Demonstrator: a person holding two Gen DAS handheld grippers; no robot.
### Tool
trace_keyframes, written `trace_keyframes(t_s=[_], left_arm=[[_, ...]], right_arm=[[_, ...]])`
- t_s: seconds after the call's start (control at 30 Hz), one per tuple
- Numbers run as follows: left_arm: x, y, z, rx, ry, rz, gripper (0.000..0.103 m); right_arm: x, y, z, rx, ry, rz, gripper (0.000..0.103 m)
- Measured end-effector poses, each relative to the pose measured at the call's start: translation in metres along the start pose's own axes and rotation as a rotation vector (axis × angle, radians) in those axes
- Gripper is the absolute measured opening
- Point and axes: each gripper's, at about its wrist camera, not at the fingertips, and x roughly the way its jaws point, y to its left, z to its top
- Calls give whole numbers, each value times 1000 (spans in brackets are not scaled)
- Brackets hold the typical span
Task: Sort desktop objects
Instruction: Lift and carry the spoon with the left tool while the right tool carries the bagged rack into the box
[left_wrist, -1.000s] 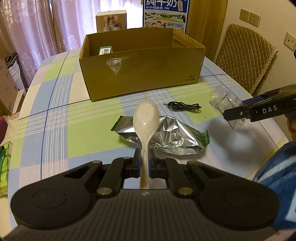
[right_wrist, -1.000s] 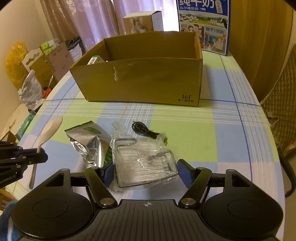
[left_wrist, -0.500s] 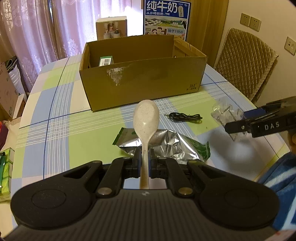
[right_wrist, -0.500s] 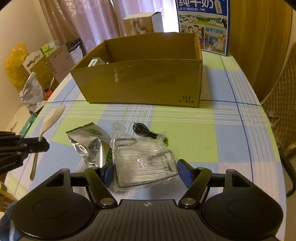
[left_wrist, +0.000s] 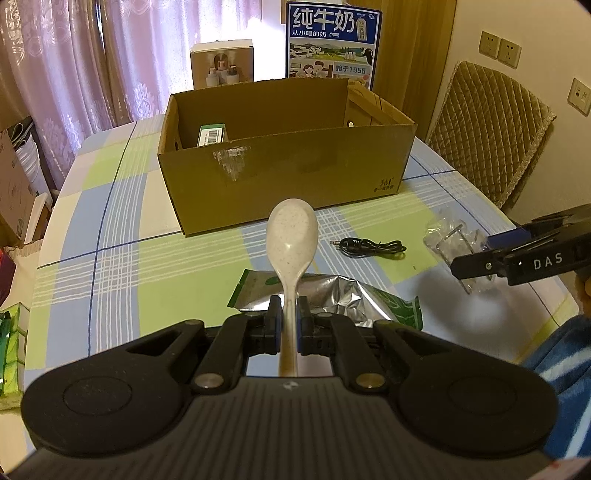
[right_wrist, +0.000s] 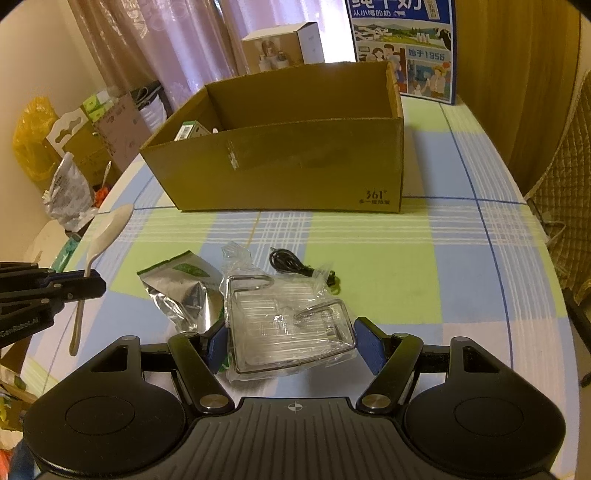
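Observation:
My left gripper is shut on the handle of a speckled cream spoon and holds it above the table, bowl pointing toward the open cardboard box. The spoon also shows in the right wrist view. My right gripper is open around a wire rack in clear plastic wrap, its blue pads on either side of it. A silver and green foil pouch and a black cable lie on the checked tablecloth. A small green box lies inside the cardboard box.
A milk carton case and a white product box stand behind the cardboard box. A padded chair is at the right. Bags and boxes crowd the floor left of the table. The table edge curves at the right.
My left gripper has risen and drawn back with the spoon, so the box interior shows more. My right gripper stays open around the wrapped rack.

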Motion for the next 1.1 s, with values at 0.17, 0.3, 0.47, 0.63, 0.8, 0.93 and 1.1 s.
trace_keyframes(t_s=[0.17,0.3,0.47,0.63,0.8,0.93,1.1], left_arm=[[2,2,8,3,-6,-5,4],[5,4,22,7,-19,-8,4],[8,8,47,3,-46,-18,4],[14,16,82,5,-79,-26,4],[26,22,118,6,-103,-36,4],[38,24,141,8,-110,-46,4],[55,30,164,-7,-106,-67,4]], right_arm=[[-5,3,22,-30,-34,-15,67],[-8,5,44,-61,-65,-28,67],[-9,9,77,-96,-104,-41,67],[-2,11,112,-135,-130,-64,67],[13,10,142,-157,-137,-80,67],[27,10,161,-180,-133,-90,67],[44,7,180,-190,-130,-104,67]])
